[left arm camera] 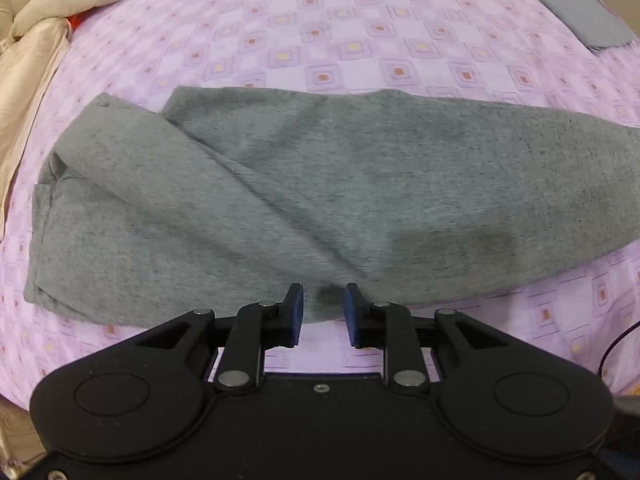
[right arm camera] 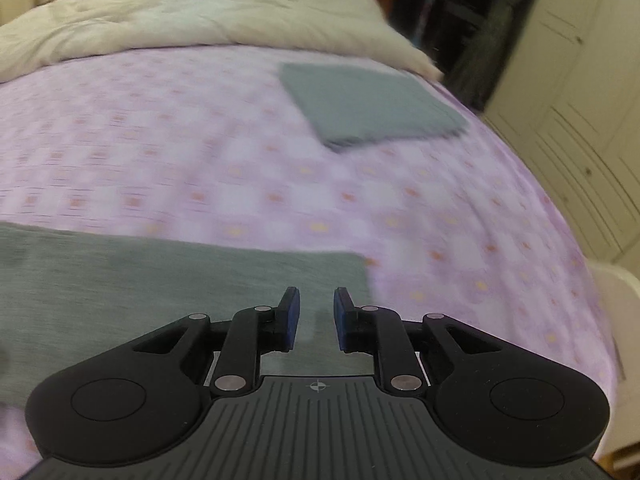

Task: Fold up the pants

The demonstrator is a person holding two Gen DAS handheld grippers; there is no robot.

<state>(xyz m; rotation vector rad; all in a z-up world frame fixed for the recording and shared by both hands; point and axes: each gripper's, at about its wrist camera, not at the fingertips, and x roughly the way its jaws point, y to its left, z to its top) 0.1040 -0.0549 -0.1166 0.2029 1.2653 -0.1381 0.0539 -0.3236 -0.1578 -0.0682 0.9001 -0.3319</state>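
Grey pants (left arm camera: 320,200) lie flat across the purple patterned bedspread (left arm camera: 360,32), folded lengthwise, with the waist at the left and the legs running right. My left gripper (left arm camera: 324,312) is open and empty, just above the near edge of the pants at mid-length. In the right wrist view the leg end of the pants (right arm camera: 160,280) lies at the lower left. My right gripper (right arm camera: 316,316) is open and empty, above the cuff end near its right corner.
A folded grey cloth (right arm camera: 368,104) lies at the far right of the bed; it also shows in the left wrist view (left arm camera: 572,8). A cream duvet (right arm camera: 200,12) is bunched at the far side. White cupboard doors (right arm camera: 580,100) stand right of the bed.
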